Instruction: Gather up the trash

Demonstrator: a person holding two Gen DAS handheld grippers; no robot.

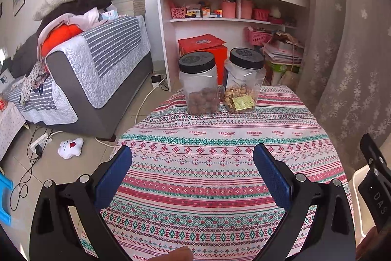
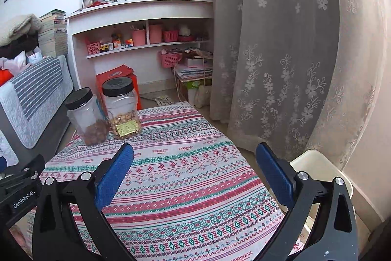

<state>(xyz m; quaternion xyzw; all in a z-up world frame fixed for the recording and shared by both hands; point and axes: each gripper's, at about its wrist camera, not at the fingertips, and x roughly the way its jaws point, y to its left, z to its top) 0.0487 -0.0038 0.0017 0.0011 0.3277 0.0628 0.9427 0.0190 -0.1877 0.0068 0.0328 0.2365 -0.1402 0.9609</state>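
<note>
My left gripper [image 1: 193, 158] is open and empty above a table with a patterned cloth [image 1: 220, 175]. My right gripper [image 2: 194, 155] is open and empty above the same cloth [image 2: 183, 187]. A cream bin [image 2: 317, 165] stands beside the table on the right, just past the right finger; its edge also shows in the left wrist view [image 1: 361, 187]. No loose trash shows on the cloth in either view.
Two clear jars with black lids, one of brown nuts [image 1: 199, 85] and one of pale nuts [image 1: 244, 82], stand at the table's far edge. A sofa [image 1: 97, 70] is at left, white shelves [image 1: 232, 4] behind, a lace curtain [image 2: 281, 53] at right.
</note>
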